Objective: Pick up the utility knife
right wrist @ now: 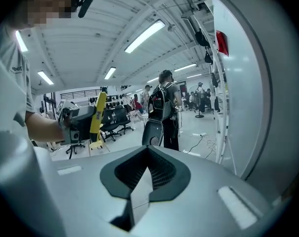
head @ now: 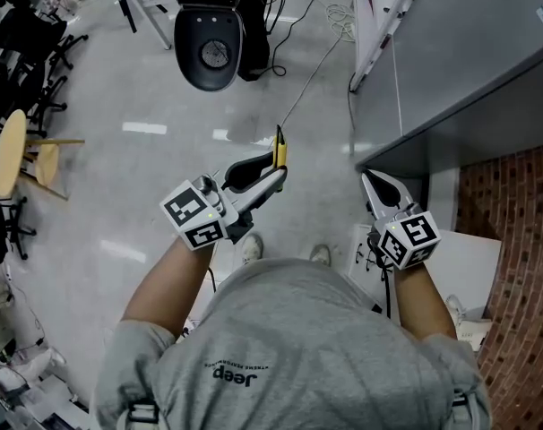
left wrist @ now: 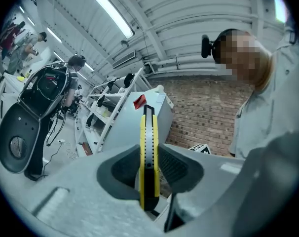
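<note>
Left gripper [head: 270, 174] clamps the yellow knife [left wrist: 149, 147] between its pads, knife jutting past the tips, above the floor [head: 146, 177]; right gripper [right wrist: 142, 177] empty, jaws together.

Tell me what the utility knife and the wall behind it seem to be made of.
Utility knife: likely plastic, a matte yellow body with a black end; the ridged grey strip down its middle is perhaps metal. Wall: rough red-brown brick, pale mortar lines showing.

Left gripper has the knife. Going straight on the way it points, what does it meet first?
Most likely the grey cabinet, which stands right behind the utility knife clamped in the left gripper. Nothing shows between them, but depth is hard to judge.
</note>
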`<state>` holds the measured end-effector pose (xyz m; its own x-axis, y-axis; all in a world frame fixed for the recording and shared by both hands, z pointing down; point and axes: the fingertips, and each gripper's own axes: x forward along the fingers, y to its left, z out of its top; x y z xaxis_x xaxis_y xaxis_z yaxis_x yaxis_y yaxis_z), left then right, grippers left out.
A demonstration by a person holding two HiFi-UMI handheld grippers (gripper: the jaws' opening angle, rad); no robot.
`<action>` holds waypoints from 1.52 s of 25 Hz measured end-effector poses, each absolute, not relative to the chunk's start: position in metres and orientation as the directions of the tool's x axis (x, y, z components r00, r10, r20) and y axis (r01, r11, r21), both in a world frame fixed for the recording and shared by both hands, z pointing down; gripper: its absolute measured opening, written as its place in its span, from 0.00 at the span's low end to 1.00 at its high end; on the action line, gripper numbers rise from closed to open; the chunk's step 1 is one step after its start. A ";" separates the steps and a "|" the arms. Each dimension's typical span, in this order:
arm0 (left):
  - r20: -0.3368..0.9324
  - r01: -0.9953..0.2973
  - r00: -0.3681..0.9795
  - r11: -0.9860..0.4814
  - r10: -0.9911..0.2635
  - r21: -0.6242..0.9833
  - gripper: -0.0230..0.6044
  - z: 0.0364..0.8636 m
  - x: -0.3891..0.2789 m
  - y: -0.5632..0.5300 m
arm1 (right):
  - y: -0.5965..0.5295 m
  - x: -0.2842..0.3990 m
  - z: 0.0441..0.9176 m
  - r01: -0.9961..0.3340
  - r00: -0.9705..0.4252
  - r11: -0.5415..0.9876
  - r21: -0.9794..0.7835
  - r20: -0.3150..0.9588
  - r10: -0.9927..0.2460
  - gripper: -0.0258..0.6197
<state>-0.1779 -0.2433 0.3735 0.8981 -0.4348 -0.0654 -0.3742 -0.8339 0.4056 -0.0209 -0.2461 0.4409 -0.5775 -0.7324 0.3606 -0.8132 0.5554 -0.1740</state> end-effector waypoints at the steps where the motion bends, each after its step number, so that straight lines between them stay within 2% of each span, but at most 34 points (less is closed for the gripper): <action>1: -0.069 -0.374 0.897 -0.832 -0.437 0.410 0.22 0.374 -0.179 -0.244 | -0.246 -0.023 0.441 -0.810 -0.581 0.558 -0.178 0.360 -0.729 0.05; 38: -0.088 -0.354 0.903 -0.844 -0.420 0.402 0.22 0.369 -0.170 -0.238 | -0.241 -0.005 0.439 -0.831 -0.549 0.536 -0.148 0.373 -0.748 0.05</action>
